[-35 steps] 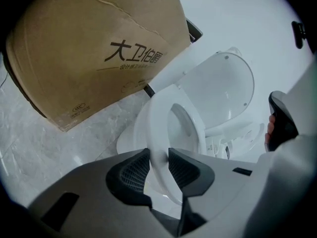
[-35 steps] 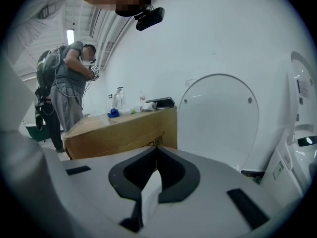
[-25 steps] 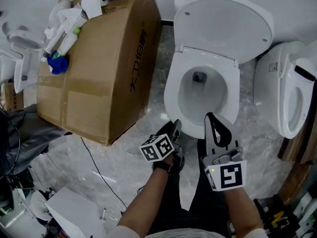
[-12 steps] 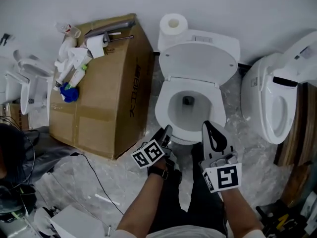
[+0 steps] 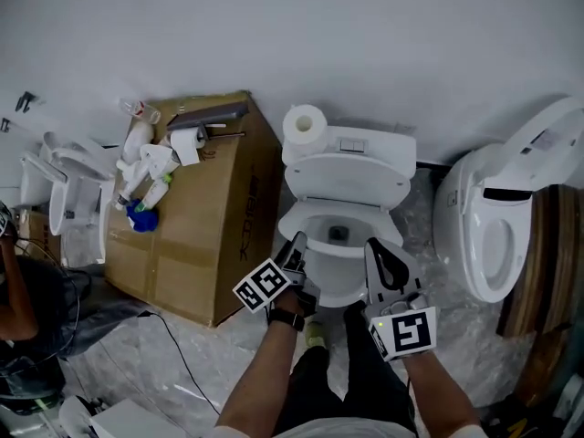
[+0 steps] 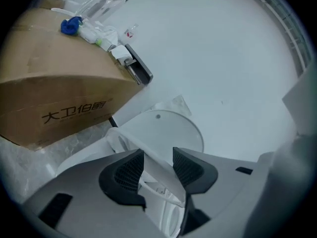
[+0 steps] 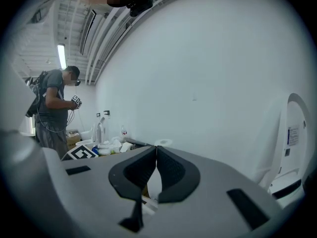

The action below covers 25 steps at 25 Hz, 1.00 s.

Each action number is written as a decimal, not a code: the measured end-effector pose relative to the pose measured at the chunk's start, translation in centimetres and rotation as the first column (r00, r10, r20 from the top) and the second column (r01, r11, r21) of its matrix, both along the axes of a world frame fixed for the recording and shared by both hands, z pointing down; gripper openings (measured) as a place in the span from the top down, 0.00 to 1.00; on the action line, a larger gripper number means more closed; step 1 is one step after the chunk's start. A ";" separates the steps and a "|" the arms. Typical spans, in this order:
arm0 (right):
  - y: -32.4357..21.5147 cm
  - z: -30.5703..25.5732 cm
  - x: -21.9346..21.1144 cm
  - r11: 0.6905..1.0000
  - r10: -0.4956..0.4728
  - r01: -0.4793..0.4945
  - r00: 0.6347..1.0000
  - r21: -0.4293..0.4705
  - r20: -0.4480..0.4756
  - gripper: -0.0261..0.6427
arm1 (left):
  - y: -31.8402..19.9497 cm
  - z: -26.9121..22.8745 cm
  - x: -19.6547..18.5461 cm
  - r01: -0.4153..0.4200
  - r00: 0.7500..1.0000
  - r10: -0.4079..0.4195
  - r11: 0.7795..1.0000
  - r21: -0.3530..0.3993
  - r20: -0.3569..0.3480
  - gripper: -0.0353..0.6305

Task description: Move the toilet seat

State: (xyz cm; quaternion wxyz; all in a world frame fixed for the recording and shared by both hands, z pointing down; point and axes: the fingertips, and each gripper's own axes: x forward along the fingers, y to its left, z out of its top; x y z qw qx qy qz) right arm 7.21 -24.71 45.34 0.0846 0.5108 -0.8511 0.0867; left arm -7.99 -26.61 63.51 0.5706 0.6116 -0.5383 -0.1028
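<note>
A white toilet stands against the wall with its lid point(image 5: 345, 179) raised and its seat point(image 5: 315, 219) lying on the bowl. My left gripper point(image 5: 297, 245) is at the seat's front left edge. In the left gripper view its jaws point(image 6: 158, 155) are opening, and the white seat edge point(image 6: 161, 175) runs between the pads. The round lid point(image 6: 166, 133) rises behind. My right gripper point(image 5: 372, 246) hovers over the bowl's front right. Its jaws point(image 7: 156, 150) are shut with nothing between them.
A cardboard box point(image 5: 205, 235) with bottles and paper on top stands left of the toilet. A toilet roll point(image 5: 305, 124) sits on the tank. A second toilet point(image 5: 497, 226) is at the right and another point(image 5: 68, 199) at the far left. A person point(image 7: 52, 108) stands beyond.
The head view has drawn back and tilted up, so more wall shows. Both grippers stay at the bowl's front rim. The lid stays raised.
</note>
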 end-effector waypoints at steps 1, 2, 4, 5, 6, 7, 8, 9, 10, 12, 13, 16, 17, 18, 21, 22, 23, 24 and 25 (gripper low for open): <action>-0.7 -0.4 0.3 1.000 -0.005 0.005 1.000 0.003 0.000 0.94 | -1.1 -0.5 0.2 0.017 1.000 -0.017 1.000 0.010 -0.009 0.67; -1.4 -0.6 0.7 1.000 -0.010 0.010 1.000 0.005 0.000 0.94 | -2.1 -1.0 0.4 0.033 0.999 -0.032 0.999 0.021 -0.017 0.67; -2.7 -0.8 1.4 1.000 -0.015 0.015 1.000 0.007 0.001 0.94 | -3.9 -1.7 0.7 0.062 0.998 -0.060 0.997 0.048 -0.029 0.66; -3.3 -0.8 1.7 1.000 -0.018 0.018 1.000 0.007 0.003 0.94 | -4.7 -2.0 0.8 0.074 0.997 -0.072 0.995 0.061 -0.034 0.66; -3.9 -0.8 2.0 1.000 -0.021 0.021 1.000 0.006 0.005 0.94 | -5.5 -2.2 0.9 0.085 0.996 -0.083 0.994 0.074 -0.039 0.65; -4.4 -0.7 2.3 1.000 -0.025 0.025 1.000 0.005 0.007 0.94 | -6.2 -2.5 1.0 0.096 0.995 -0.093 0.992 0.084 -0.044 0.65; -5.0 -0.6 2.5 1.000 -0.030 0.030 1.000 0.003 0.009 0.94 | -6.9 -2.6 1.1 0.107 0.994 -0.103 0.990 0.093 -0.047 0.65; -5.5 -0.4 2.7 0.999 -0.034 0.034 0.999 -0.001 0.011 0.94 | -7.6 -2.8 1.2 0.118 0.992 -0.113 0.988 0.100 -0.050 0.64; -6.1 -0.2 2.9 0.999 -0.038 0.038 0.999 -0.005 0.011 0.94 | -8.2 -2.9 1.3 0.128 0.991 -0.123 0.986 0.105 -0.051 0.64; -7.4 0.3 3.2 0.999 -0.043 0.044 0.999 -0.010 0.011 0.94 | -9.3 -3.0 1.6 0.146 0.989 -0.141 0.983 0.112 -0.052 0.63; -8.0 0.5 3.4 0.999 -0.046 0.046 0.999 -0.011 0.010 0.94 | -9.8 -3.1 1.7 0.156 0.987 -0.151 0.981 0.116 -0.053 0.63; -9.5 1.0 3.3 0.998 -0.057 0.057 0.998 -0.013 0.002 0.94 | -11.1 -3.3 1.9 0.192 0.981 -0.185 0.973 0.128 -0.063 0.63; -9.9 1.2 3.2 0.998 -0.062 0.062 0.998 -0.015 0.000 0.94 | -11.5 -3.3 1.9 0.205 0.978 -0.197 0.970 0.133 -0.067 0.63; -10.4 1.3 3.1 0.998 -0.068 0.068 0.998 -0.017 -0.001 0.94 | -12.0 -3.3 1.9 0.216 0.976 -0.209 0.967 0.138 -0.070 0.63; -11.6 1.8 3.1 0.996 -0.082 0.082 0.997 -0.024 -0.005 0.94 | -13.7 -3.4 2.1 0.241 0.970 -0.232 0.959 0.150 -0.074 0.62; -12.0 1.9 3.1 0.996 -0.085 0.085 0.996 -0.026 -0.006 0.94 | -14.1 -3.4 2.2 0.245 0.969 -0.236 0.957 0.153 -0.075 0.63; -12.3 2.1 3.1 0.996 -0.088 0.087 0.996 -0.029 -0.007 0.94 | -14.5 -3.4 2.3 0.248 0.968 -0.238 0.956 0.155 -0.076 0.63; -12.6 2.2 3.1 0.995 -0.090 0.090 0.996 -0.031 -0.007 0.94 | -14.9 -3.4 2.4 0.249 0.968 -0.240 0.956 0.157 -0.077 0.62; -12.8 2.2 3.1 0.995 -0.093 0.092 0.996 -0.033 -0.008 0.94 | -15.2 -3.4 2.5 0.250 0.968 -0.241 0.955 0.158 -0.076 0.62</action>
